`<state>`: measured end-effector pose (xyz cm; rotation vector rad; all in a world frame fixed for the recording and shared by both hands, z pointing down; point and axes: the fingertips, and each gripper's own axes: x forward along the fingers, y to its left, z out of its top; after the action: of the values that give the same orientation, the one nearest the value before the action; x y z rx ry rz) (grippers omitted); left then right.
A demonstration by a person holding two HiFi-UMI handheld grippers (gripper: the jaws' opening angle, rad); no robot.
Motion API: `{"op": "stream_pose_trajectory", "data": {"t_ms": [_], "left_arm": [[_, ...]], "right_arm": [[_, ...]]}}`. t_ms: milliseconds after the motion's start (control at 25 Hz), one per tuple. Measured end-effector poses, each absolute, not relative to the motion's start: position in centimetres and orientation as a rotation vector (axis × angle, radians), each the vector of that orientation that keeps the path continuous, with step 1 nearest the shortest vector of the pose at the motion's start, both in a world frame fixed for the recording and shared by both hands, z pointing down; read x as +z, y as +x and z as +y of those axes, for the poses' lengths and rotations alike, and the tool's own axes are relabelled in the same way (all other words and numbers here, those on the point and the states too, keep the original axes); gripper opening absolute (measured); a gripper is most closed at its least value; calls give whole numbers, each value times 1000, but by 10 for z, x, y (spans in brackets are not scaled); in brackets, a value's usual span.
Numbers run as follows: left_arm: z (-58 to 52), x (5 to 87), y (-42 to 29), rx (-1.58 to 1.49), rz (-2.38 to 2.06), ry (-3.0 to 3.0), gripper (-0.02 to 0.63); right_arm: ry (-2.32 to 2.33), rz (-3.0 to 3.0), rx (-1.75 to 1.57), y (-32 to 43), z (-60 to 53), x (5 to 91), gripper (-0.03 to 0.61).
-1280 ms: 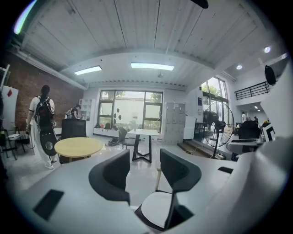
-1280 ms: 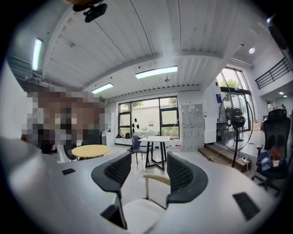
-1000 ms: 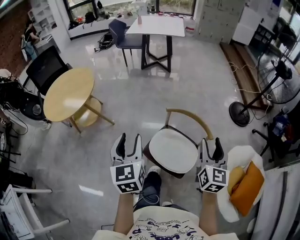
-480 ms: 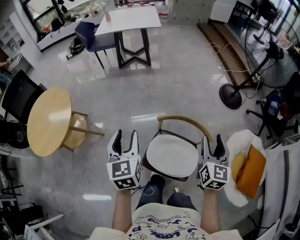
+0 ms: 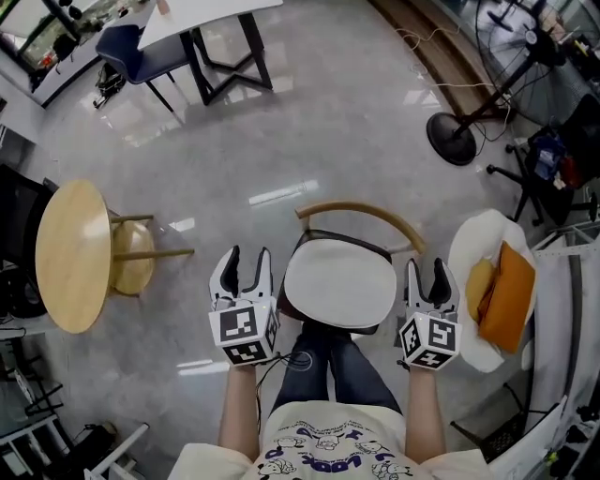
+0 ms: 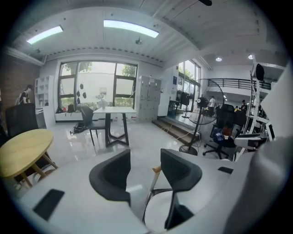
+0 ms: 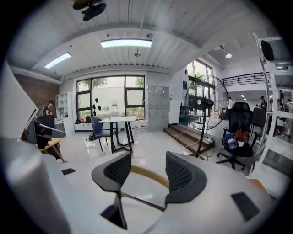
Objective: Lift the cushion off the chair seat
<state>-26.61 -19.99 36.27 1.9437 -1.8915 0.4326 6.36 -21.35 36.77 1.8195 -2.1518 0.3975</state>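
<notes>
Broadly, a grey polished floor (image 5: 328, 141) fills the head view, with a white table (image 5: 206, 9) at the top edge and a round wooden table (image 5: 70, 253) at the left. At the right, a white lounge seat (image 5: 466, 246) carries an orange pillow (image 5: 511, 295), and a fan base (image 5: 453, 138) stands on the floor above it.

Near the middle is a chair (image 5: 361, 214) with a curved wooden backrest. The white cushion (image 5: 339, 284) lies flat on its seat, covering nearly all of it, directly in front of the person's legs.

The left gripper (image 5: 247, 258) hangs just beside the cushion's left edge, and the right gripper (image 5: 425, 270) just beside its right edge, so the two flank the seat. Neither touches the cushion. Both point forward and somewhat downward. In the left gripper view the jaws stand wide apart with nothing clamped; part of the chair frame and cushion shows beyond the gap. In the right gripper view the jaws are likewise spread and empty, with the wooden backrest visible past them.
</notes>
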Motion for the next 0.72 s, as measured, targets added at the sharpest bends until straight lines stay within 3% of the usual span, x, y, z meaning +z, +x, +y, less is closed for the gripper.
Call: {"op": "stream_pose_trajectory", "data": {"t_ms": [720], "left_arm": [[-192,613,-211,763,-1545,1837,215]], "right_arm": [[1541,-1856,809,117,-170,633,250]]}}
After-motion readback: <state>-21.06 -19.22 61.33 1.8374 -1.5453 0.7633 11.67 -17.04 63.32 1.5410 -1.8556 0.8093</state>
